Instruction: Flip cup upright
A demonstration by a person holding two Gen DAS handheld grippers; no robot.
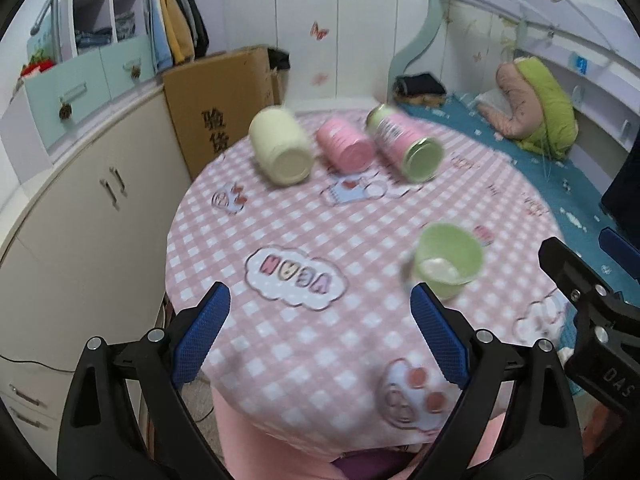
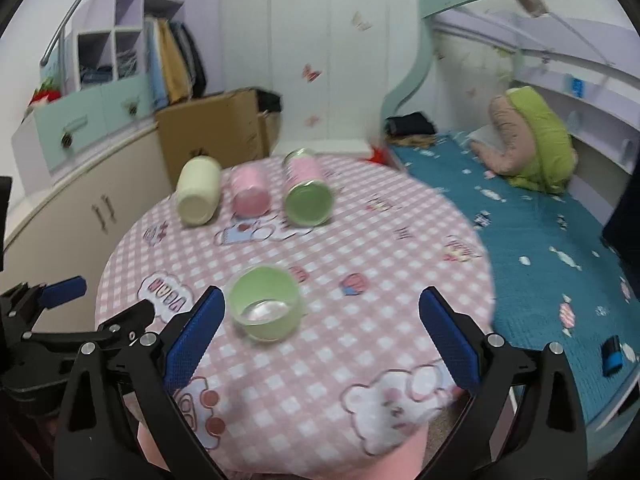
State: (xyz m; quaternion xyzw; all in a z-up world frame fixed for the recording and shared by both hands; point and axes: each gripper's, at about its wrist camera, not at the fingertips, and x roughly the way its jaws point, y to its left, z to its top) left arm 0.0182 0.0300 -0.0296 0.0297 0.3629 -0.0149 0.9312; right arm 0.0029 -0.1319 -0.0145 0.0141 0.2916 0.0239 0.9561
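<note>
A round table with a pink checked cloth holds several cups. A light green cup stands upright near the front, also in the right wrist view. At the far side three lie on their sides: a cream cup, a pink cup and a pink-and-green cup. My left gripper is open and empty above the table's near edge. My right gripper is open and empty, just behind and right of the green cup.
A cardboard box and a cream cabinet stand left of the table. A bed with a blue cover and a green pillow lies to the right. The right gripper's body shows at the left view's right edge.
</note>
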